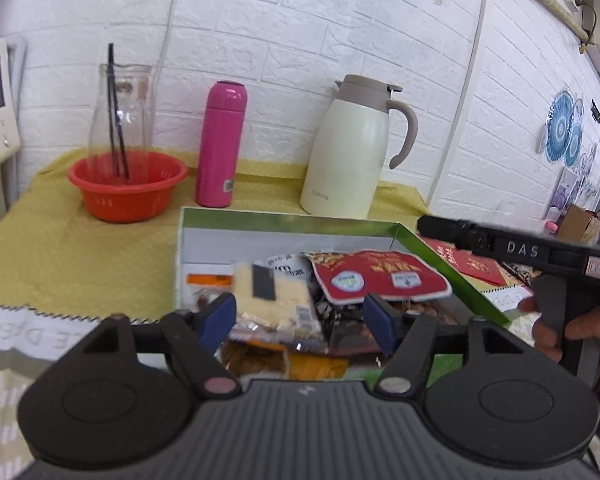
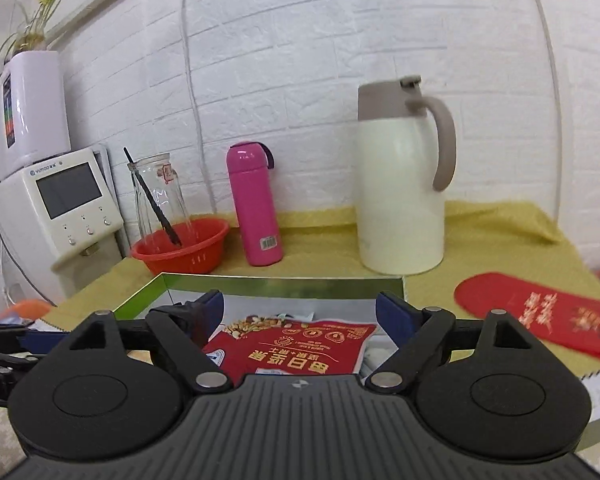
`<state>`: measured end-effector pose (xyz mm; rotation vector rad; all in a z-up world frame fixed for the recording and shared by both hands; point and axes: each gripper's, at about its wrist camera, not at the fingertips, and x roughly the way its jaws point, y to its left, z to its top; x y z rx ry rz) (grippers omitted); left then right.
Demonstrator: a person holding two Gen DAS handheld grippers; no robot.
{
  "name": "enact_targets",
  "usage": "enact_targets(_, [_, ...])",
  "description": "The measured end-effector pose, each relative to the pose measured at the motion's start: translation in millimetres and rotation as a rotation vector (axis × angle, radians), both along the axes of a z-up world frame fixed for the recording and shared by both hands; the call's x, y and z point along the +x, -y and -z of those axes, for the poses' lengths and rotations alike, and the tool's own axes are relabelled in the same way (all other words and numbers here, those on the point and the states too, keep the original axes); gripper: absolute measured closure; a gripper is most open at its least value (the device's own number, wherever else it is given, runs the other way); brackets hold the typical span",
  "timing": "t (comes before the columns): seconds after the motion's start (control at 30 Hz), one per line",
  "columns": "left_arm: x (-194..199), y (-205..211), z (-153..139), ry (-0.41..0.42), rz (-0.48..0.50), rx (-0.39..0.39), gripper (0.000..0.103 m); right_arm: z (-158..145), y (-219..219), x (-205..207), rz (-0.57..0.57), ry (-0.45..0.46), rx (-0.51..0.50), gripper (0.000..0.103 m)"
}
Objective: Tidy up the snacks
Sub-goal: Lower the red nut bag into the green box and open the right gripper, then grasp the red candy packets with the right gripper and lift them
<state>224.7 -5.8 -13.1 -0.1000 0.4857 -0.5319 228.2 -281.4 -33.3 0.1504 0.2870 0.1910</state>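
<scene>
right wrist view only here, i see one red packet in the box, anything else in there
Observer: Yes. The left wrist view shows a pale yellow snack pack lying left of the red packet in the box.
Operator: is the left tool gripping it
Observer: No. The left tool is open over the packs.
Operator: any more snacks
Observer: An orange packet lies by the box's left wall.
</scene>
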Motion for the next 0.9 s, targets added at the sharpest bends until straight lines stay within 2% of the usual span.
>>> enact_targets(0.07, [-16.8, -11.3, 2.6, -0.002, 0.002, 0.005, 0.032, -5.8, -2.7, -21.1, -0.014, 0.046, -0.032, 0.0])
enact_targets(0.17, [-38.6, -26.6, 10.2, -0.01, 0.018, -0.006, 0.029, -6.3, -12.0, -67.5, -0.166, 0.126, -0.026, 0.0])
enact_targets(0.23, [-47.5, -34.5, 15.4, -0.028, 0.028, -0.026, 0.015, 0.1, -21.0, -92.1, -0.274, 0.117, -0.026, 0.0])
enact_targets(0.27, [-50.1, -36.6, 17.8, -0.035, 0.03, -0.03, 0.012, 4.8, -26.1, -100.7, -0.31, 0.097, -0.027, 0.0])
enact_targets(0.33, [-53.9, -37.3, 23.5, -0.05, 0.049, -0.016, 0.011, 15.2, -36.7, -112.4, -0.37, 0.044, -0.012, 0.0])
enact_targets(0.43, [-57.7, -31.4, 35.8, -0.088, 0.087, 0.027, 0.011, 29.3, -41.1, -106.0, -0.428, -0.059, 0.097, 0.0])
enact_targets(0.47, [-57.9, -30.2, 39.4, -0.102, 0.09, 0.035, 0.011, 33.9, -44.6, -101.4, -0.429, -0.121, 0.135, 0.0])
enact_targets(0.53, [-58.3, -30.9, 44.8, -0.122, 0.101, 0.029, 0.011, 46.1, -43.5, -87.6, -0.417, -0.23, 0.218, 0.021])
enact_targets(0.57, [-57.8, -31.8, 46.8, -0.13, 0.106, 0.019, 0.011, 53.0, -40.9, -79.1, -0.408, -0.287, 0.276, 0.034])
enact_targets(0.67, [-53.7, -32.5, 54.0, -0.18, 0.136, 0.003, 0.011, 73.5, -30.1, -54.7, -0.364, -0.417, 0.468, 0.035])
enact_targets(0.73, [-51.6, -31.6, 58.6, -0.197, 0.134, 0.013, 0.011, 82.8, -26.0, -49.2, -0.327, -0.453, 0.568, 0.037])
enact_targets(0.8, [-51.2, -33.2, 61.5, -0.198, 0.137, 0.01, 0.011, 83.1, -25.9, -48.3, -0.322, -0.463, 0.607, 0.032])
enact_targets(0.9, [-49.3, -35.7, 62.1, -0.213, 0.163, -0.027, 0.011, 81.5, -33.4, -46.8, -0.343, -0.467, 0.596, 0.029])
